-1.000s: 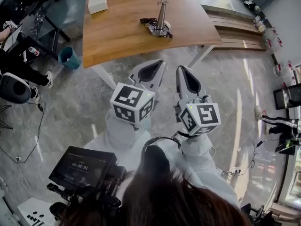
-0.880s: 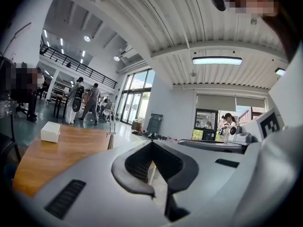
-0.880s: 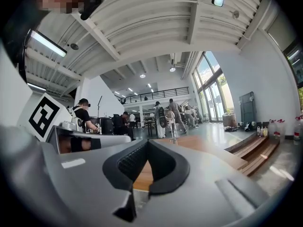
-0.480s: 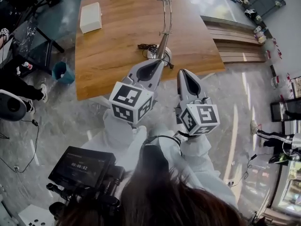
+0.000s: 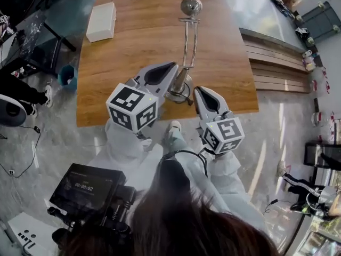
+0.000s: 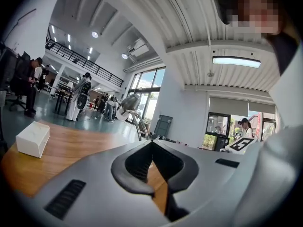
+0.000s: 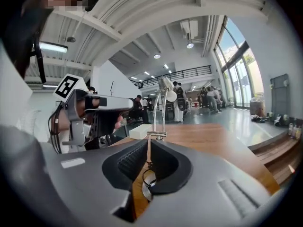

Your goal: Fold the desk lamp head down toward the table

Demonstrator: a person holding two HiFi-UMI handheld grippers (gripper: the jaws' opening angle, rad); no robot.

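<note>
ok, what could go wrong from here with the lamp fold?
1. The tall chrome desk lamp stands upright on a small round base near the wooden table's front edge; pressing the head unsteadied may tip or slide it.
2. The black cable coiled at the base could snag the right gripper beside it.

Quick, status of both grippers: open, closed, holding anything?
Left gripper: jaws closed, holding nothing.
Right gripper: jaws all but closed, holding nothing.
</note>
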